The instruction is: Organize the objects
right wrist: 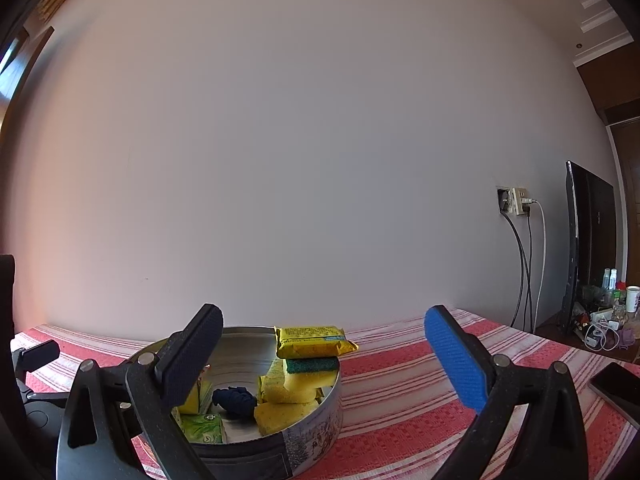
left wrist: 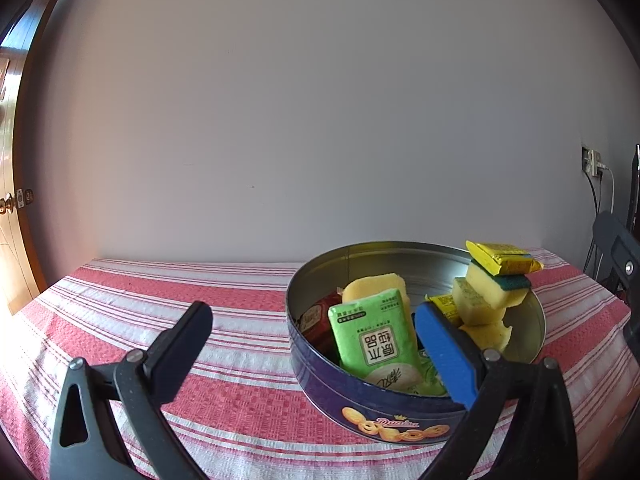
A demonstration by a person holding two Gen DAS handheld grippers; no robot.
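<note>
A round blue cookie tin [left wrist: 384,420] stands on the striped table. It holds a green tissue pack [left wrist: 372,340], a red packet [left wrist: 316,320], yellow sponges [left wrist: 480,300] and a yellow packet [left wrist: 502,262] stacked on top. My left gripper [left wrist: 316,344] is open and empty, its blue finger over the tin's near rim. In the right wrist view the tin [right wrist: 312,440] sits low left, with the yellow packet [right wrist: 312,340], a sponge with a green pad [right wrist: 308,376] and a dark blue bundle [right wrist: 234,400]. My right gripper [right wrist: 324,360] is open and empty above the tin.
The red-and-white striped cloth [left wrist: 180,292] covers the table against a plain wall. A wooden door [left wrist: 10,200] is at the left. A wall socket with cables [right wrist: 518,204], a dark screen [right wrist: 588,248] and a dark phone [right wrist: 618,384] are at the right.
</note>
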